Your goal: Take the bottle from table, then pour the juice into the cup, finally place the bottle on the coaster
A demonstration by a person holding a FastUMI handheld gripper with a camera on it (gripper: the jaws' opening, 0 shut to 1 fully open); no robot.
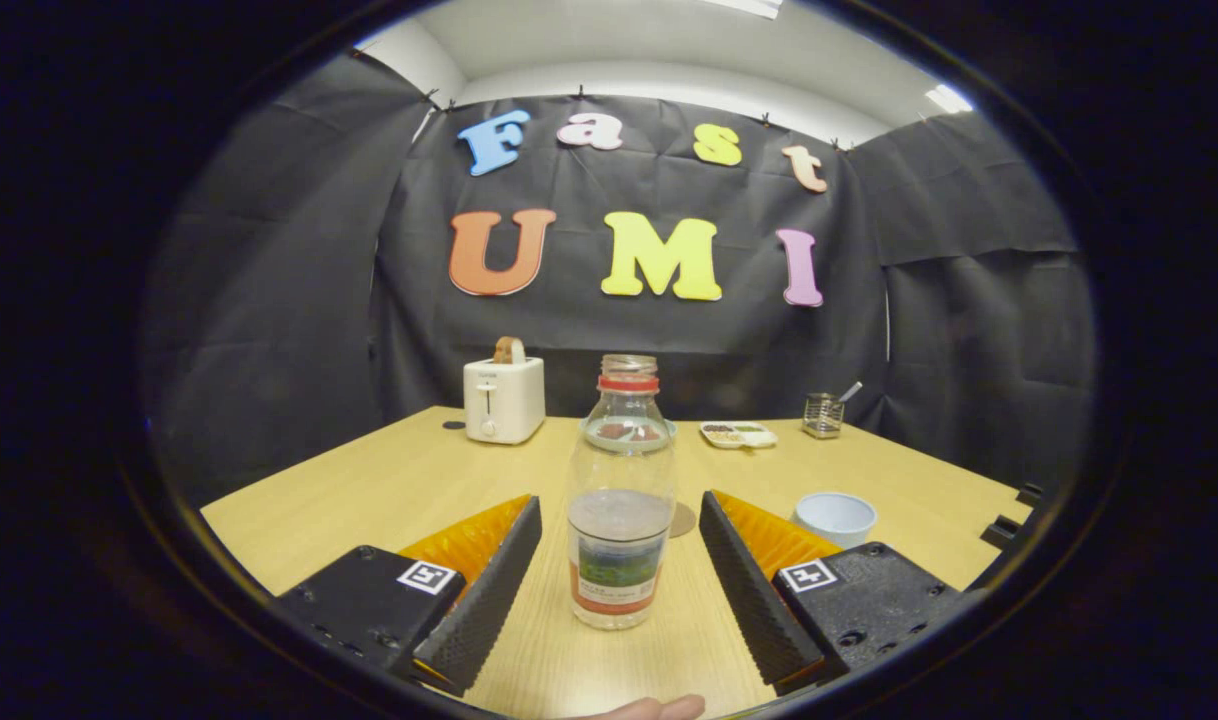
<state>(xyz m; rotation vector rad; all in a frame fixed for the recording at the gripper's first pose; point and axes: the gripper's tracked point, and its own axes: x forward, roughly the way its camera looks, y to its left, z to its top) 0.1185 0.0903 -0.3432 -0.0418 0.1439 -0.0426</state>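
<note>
On my feed I count one bottle (620, 500), one cup (835, 518), one coaster (682, 520), one toaster (504, 399), one small divided dish (738, 434) and one glass holder (823, 415) with a utensil handle sticking out of it, all standing on the one wooden table (389, 480). The bottle is clear, uncapped, with a red ring at its neck and a label low on its body; it stands upright and the liquid inside reaches only partway up. The coaster is mostly hidden behind the bottle, so I see just a brown sliver of it at the bottle's right side. Something brown sits in the toaster's slot, though I cannot make out what it is. The contents of the dish are too small for me to name, and whatever lies directly behind the bottle's shoulder is distorted through the glass. The cup sits beyond the right finger, near the coaster, and I cannot see into it. My gripper (620, 585) is spread wide, with the bottle standing between the two fingers and clear table showing on both sides of it, so neither pad touches it and nothing is held. A fingertip of the person's hand (659, 708) is cut off just below the fingers.
</note>
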